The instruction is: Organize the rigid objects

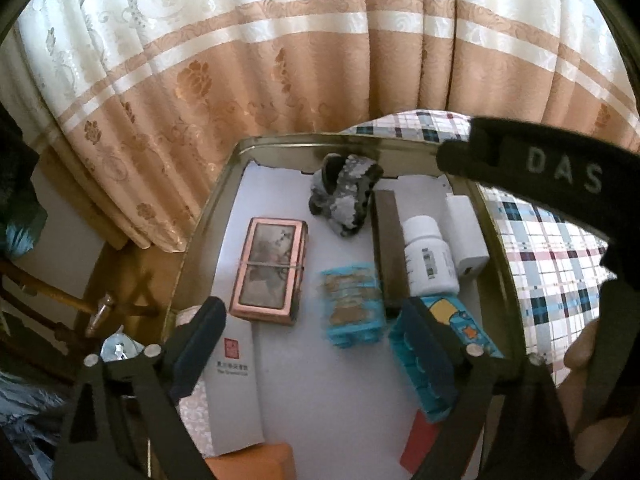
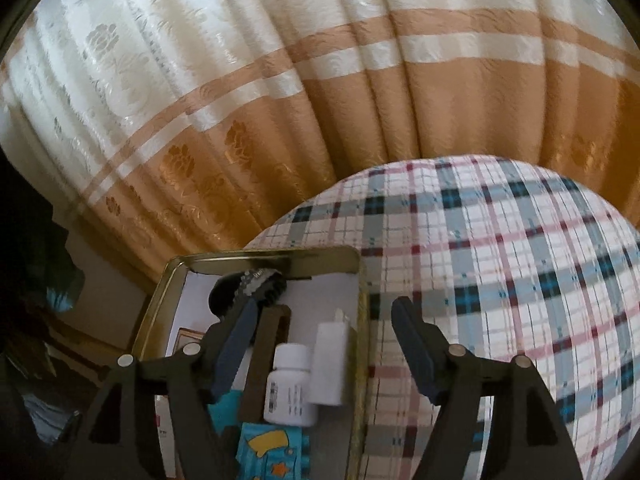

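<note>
A gold metal tin (image 1: 208,216) lined with white paper holds several objects: a pink-framed box (image 1: 270,270), a grey hair claw (image 1: 344,196), a blue snack pack (image 1: 352,304), a dark brown bar (image 1: 388,240), a white pill bottle (image 1: 428,256), a white block (image 1: 466,232), a blue cartoon box (image 1: 440,356) and a white carton (image 1: 236,392). My left gripper (image 1: 316,328) is open and empty above the tin. My right gripper (image 2: 324,328) is open and empty over the tin's right rim (image 2: 362,320); the bottle (image 2: 290,388) and white block (image 2: 330,364) lie between its fingers.
The tin rests on a plaid bedspread (image 2: 500,280). A cream and tan curtain (image 1: 240,60) hangs behind. An orange block (image 1: 256,462) and a red item (image 1: 420,444) lie at the tin's near end. The right gripper's black body (image 1: 560,168) crosses the left wrist view.
</note>
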A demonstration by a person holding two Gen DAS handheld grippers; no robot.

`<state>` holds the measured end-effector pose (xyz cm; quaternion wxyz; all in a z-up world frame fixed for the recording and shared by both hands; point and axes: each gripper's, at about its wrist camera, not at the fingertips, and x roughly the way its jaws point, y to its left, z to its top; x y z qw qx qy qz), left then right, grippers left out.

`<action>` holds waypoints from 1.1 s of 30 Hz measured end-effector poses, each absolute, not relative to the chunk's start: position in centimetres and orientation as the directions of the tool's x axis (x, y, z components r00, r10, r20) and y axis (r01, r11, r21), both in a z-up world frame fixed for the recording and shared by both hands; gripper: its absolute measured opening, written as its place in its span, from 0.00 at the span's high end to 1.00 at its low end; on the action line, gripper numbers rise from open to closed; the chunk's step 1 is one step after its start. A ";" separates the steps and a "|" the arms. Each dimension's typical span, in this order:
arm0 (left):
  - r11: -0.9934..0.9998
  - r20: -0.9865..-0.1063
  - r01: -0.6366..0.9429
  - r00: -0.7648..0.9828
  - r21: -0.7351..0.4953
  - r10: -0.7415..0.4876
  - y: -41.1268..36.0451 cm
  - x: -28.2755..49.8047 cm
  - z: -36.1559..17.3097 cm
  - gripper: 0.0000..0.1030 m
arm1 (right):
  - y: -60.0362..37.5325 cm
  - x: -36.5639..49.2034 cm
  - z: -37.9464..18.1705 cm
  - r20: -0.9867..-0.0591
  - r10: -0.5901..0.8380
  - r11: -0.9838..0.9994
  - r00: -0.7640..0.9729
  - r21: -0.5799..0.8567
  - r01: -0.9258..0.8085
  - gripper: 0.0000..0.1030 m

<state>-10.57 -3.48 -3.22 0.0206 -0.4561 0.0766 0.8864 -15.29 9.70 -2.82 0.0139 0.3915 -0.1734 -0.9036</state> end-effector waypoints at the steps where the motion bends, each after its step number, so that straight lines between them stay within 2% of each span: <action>1: -0.987 -0.811 -0.107 -0.584 0.118 -0.033 -3.5 -10.5 -3.2 0.07 | 9.9 -14.9 -3.0 -0.709 -0.156 -0.937 -0.688 0.328 -0.125 0.27; 7: -0.986 -0.783 -0.090 -0.620 0.139 -0.054 -3.6 -9.4 -2.4 0.01 | 10.7 -12.9 -3.4 -0.710 -0.158 -0.915 -0.686 0.367 -0.168 0.26; 16: -0.988 -0.771 -0.070 -0.634 0.137 -0.061 -4.8 -8.0 -2.0 0.01 | 10.6 -10.0 -2.9 -0.691 -0.171 -0.895 -0.703 0.407 -0.182 0.21; 33: -0.989 -0.774 -0.044 -0.628 0.140 -0.082 -6.2 -5.4 -3.0 0.01 | 9.7 -6.4 -3.7 -0.711 -0.167 -0.907 -0.683 0.383 -0.176 0.21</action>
